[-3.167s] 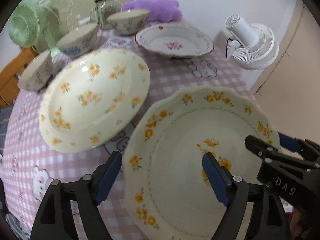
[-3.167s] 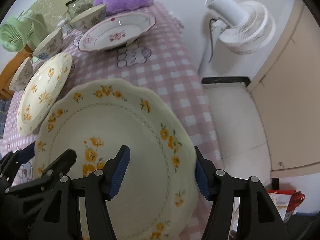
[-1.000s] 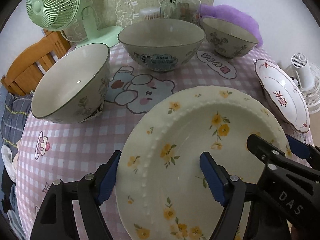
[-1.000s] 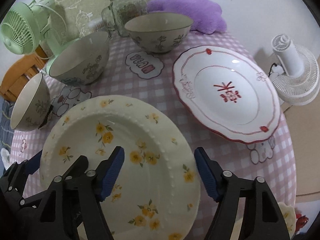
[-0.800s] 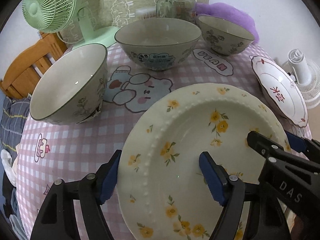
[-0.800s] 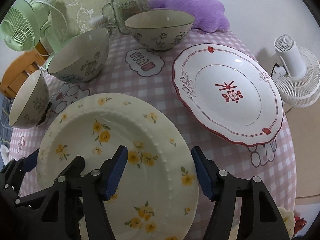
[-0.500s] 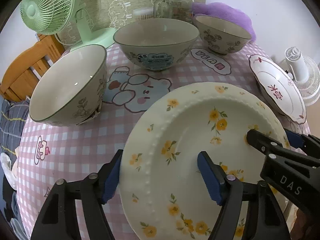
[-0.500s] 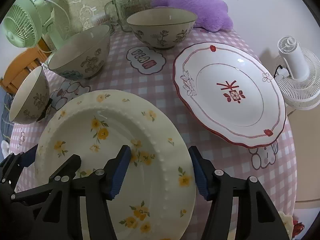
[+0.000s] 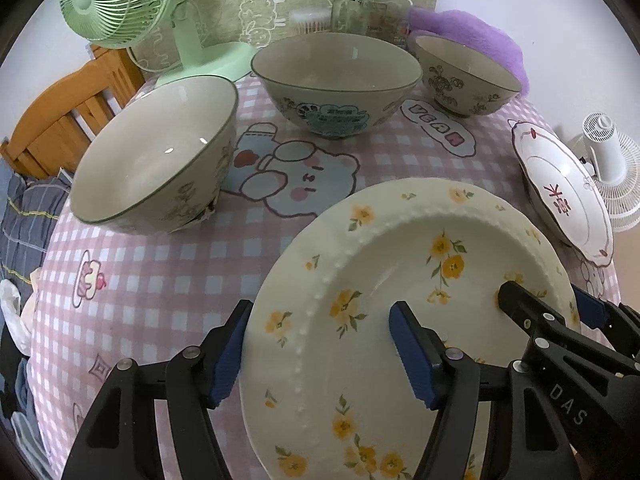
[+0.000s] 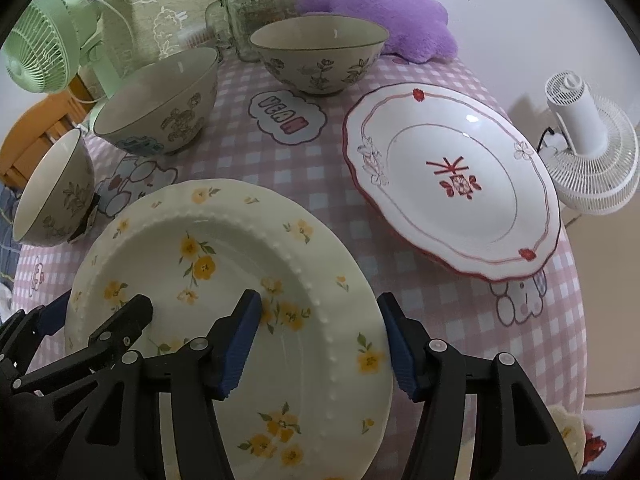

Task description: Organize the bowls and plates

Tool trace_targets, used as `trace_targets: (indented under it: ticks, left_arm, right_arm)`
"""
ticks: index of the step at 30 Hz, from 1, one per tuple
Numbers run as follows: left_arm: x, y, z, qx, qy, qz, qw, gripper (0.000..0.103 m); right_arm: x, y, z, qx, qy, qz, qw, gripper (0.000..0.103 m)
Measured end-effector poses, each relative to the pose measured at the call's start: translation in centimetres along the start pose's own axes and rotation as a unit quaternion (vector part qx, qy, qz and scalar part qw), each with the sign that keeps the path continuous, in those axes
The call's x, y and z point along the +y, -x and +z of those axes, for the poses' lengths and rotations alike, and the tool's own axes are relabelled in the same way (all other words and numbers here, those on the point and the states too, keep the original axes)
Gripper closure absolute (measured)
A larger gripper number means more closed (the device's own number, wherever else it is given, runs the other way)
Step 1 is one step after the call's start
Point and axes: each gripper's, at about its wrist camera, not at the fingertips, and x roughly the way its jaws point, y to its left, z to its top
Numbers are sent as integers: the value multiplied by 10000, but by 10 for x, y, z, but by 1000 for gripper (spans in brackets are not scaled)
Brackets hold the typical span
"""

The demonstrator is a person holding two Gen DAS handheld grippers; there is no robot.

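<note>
Left hand-held gripper (image 9: 320, 320) closing around flowered plate (image 9: 400, 248); right hand-held gripper (image 10: 318, 304) pinching it; narrower than before.

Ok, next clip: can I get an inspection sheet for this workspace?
Surface: table under a pink checked cartoon-print tablecloth.
Job's things: cream yellow-flowered ceramic plate; white red-trimmed scalloped plate; three grey-rimmed floral ceramic bowls, standing apart.
Clutter: glass jar with black lid; purple plush cushion; green desk fan.
Grippers: left tool jaws closing, astride the cream plate's rim; right tool astride its other side; contact unclear.
Cables: black cord at the white fan.
Surroundings: white floor fan; orange wooden slatted frame.
</note>
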Motion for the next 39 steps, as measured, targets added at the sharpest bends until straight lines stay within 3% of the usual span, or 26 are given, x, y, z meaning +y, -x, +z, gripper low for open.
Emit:
trace_targets:
  ticks: [9,27,39]
  left_arm:
    - [16,33,-19,-71,39,11,10000,34]
    - [51,107,-73,-451,-241,-444,9977,34]
    - [46,135,-101,-593,-479,-512,9958,34]
  right_arm:
    - [16,30,-16,-47,4,27,10000,40]
    - [54,115,-84,-392,-376,-348,9979,40]
    - [51,150,-121,-625,-629,-399,9953,40]
